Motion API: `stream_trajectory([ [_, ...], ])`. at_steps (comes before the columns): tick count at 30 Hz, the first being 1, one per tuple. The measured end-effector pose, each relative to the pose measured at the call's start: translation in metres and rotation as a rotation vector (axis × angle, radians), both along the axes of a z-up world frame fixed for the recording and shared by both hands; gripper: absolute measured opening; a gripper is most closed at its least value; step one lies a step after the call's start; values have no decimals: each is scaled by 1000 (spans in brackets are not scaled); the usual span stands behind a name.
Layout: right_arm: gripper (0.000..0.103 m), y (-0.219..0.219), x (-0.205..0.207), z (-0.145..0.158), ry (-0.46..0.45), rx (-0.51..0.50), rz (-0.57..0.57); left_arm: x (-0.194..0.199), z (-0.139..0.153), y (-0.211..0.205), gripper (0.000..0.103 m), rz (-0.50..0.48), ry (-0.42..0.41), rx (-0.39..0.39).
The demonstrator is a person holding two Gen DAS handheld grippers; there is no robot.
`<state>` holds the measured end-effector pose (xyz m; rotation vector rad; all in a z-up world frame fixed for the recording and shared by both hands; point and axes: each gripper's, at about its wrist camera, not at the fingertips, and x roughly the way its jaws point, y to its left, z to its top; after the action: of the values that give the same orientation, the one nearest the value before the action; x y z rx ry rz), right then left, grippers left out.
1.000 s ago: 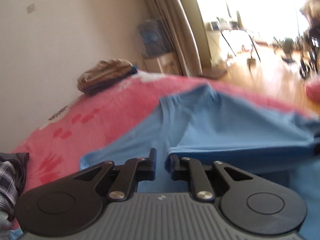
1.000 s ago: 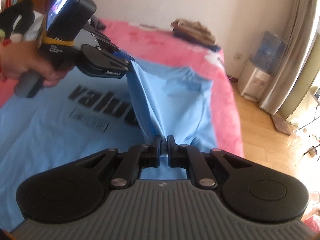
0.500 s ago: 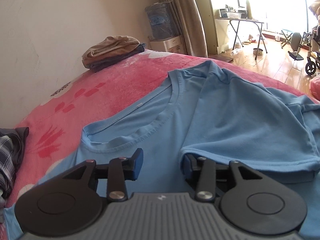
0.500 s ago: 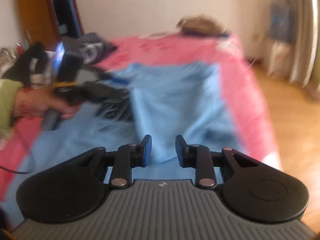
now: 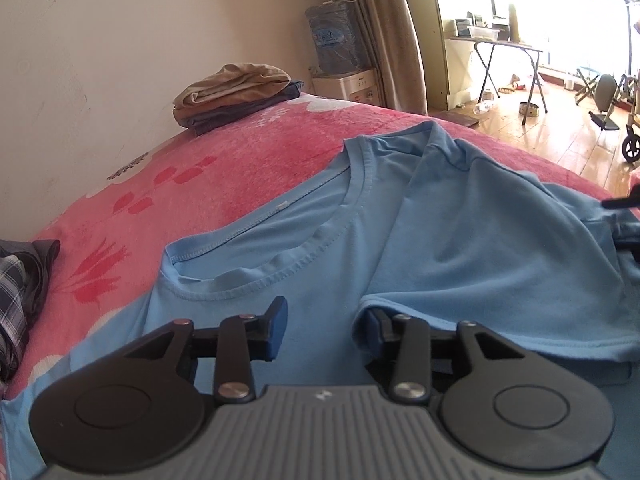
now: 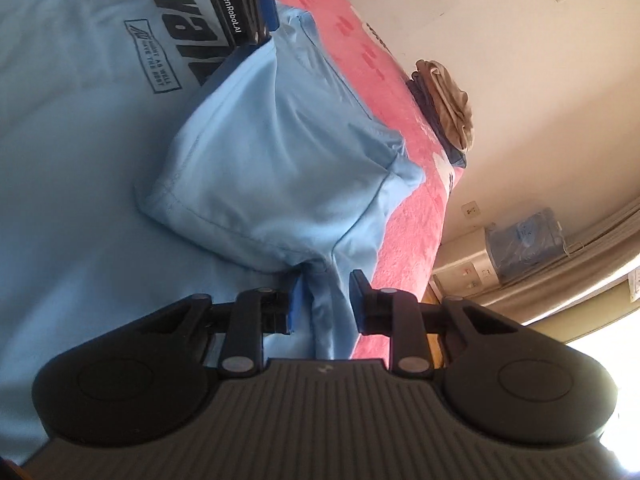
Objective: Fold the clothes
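A light blue T-shirt point(image 5: 460, 240) with a black print point(image 6: 176, 40) lies on the pink bed cover point(image 5: 220, 160). One side with its sleeve point(image 6: 280, 160) is folded over the chest. My left gripper point(image 5: 322, 328) sits low over the shirt below the collar, jaws apart and closing. The folded hem drapes over its right fingertip point(image 5: 376, 320), and no pad presses cloth. My right gripper point(image 6: 326, 304), rolled on its side, is at the shirt's edge. A ridge of blue cloth runs between its closing jaws, with a gap at the right pad. In the right wrist view the left gripper point(image 6: 266, 20) shows at the top.
A stack of folded clothes point(image 5: 236, 96) sits on the bed's far corner by the wall. A plaid garment point(image 5: 16, 304) lies at the left edge. Beyond the bed stand a water dispenser point(image 5: 340, 60), a curtain, a folding table point(image 5: 500, 52) and wooden floor.
Both grippers were shut on the lifted side of the shirt; they let go and it now lies folded on the chest. The right gripper rolled sideways and sank to the shirt's edge.
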<state>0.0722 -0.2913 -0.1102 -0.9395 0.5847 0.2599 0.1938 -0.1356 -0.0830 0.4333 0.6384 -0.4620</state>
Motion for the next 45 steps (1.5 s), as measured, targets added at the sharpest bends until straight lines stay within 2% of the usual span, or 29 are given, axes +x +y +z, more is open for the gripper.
stream_trajectory([
  [1, 4, 0, 3, -2, -3, -11, 4, 0, 0, -1, 31, 0, -1, -7],
  [4, 3, -14, 4, 8, -49, 75, -97, 1, 0, -6, 25, 3, -3, -23],
  [8, 3, -35, 5, 14, -78, 171, -219, 5, -1, -15, 24, -5, -9, -40],
  [13, 3, -46, 0, 2, -105, 151, -270, -3, 0, -18, 25, -64, -14, -39],
  [15, 3, -52, 0, -3, -80, 186, -298, -8, 0, -15, 29, -97, 11, -28],
  [16, 3, -52, -1, -6, -78, 182, -299, -9, 0, -12, 38, -107, 29, -25],
  [17, 3, -51, -2, -9, -77, 177, -299, -9, 3, -6, 53, -112, 55, -30],
  [18, 3, -50, -1, -11, -78, 169, -295, -9, 7, 1, 58, -113, 82, -47],
  [20, 3, -50, -1, -11, -83, 176, -300, -4, 20, 20, 64, -108, 143, -115],
  [23, 3, -52, 0, -11, -88, 211, -314, 19, 44, 51, 72, -27, 254, -273],
  [25, 3, -55, 1, -12, -93, 230, -316, 40, 60, 60, 73, 33, 297, -366],
  [27, 3, -59, 3, -13, -100, 253, -318, 65, 73, 41, 73, 51, 315, -378],
  [30, 3, -63, 0, -14, -108, 296, -325, 96, 80, -13, 66, -3, 355, -372],
  [32, 3, -65, -3, -14, -113, 318, -324, 112, 75, -51, 54, -36, 400, -382],
  [35, 3, -70, -6, -12, -121, 350, -322, 132, 55, -97, 54, -70, 488, -327],
  [38, 3, -76, -6, -12, -121, 394, -323, 146, 32, -118, 54, -43, 552, -290],
  [42, 3, -81, -7, -12, -122, 434, -326, 158, 17, -125, 53, -16, 567, -261],
  [45, 3, -83, -8, -11, -118, 459, -329, 160, 14, -126, 42, -23, 581, -277],
])
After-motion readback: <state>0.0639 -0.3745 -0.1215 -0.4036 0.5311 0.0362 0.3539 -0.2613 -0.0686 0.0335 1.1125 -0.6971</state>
